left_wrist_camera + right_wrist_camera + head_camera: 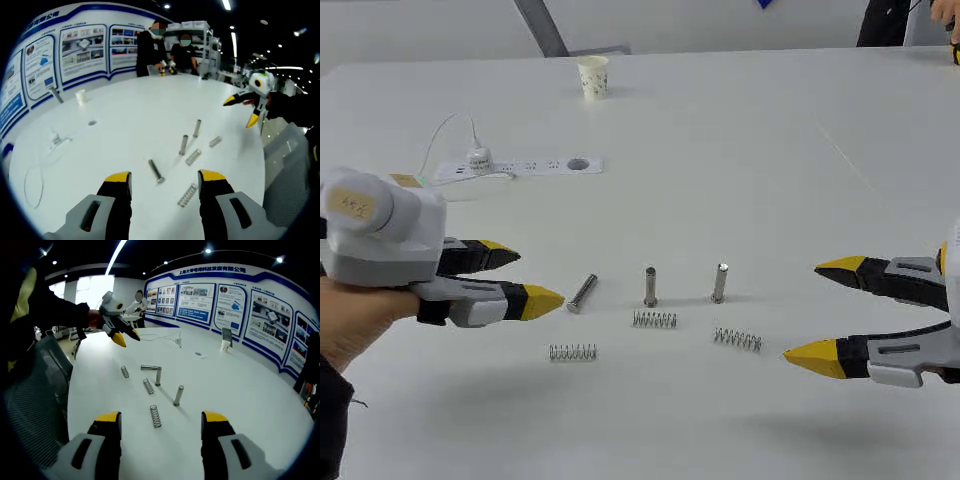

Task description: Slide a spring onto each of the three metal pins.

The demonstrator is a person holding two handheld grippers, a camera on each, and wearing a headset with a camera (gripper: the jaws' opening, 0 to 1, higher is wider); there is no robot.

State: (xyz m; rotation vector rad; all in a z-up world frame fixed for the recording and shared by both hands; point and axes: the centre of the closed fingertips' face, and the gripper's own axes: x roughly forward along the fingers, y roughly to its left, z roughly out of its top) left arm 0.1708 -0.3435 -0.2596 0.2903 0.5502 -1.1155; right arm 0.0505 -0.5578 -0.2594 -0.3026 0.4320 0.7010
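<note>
Left hand-held gripper (538,278), right hand-held gripper (802,310): jaws apart, empty. Head view has power strip (520,166); left gripper view has people (150,50)

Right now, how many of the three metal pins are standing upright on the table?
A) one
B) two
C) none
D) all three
B: the middle pin and the right pin stand upright, while the left pin lies on its side.

Grey left tool (538,278), yellow-tipped black jaws
</note>
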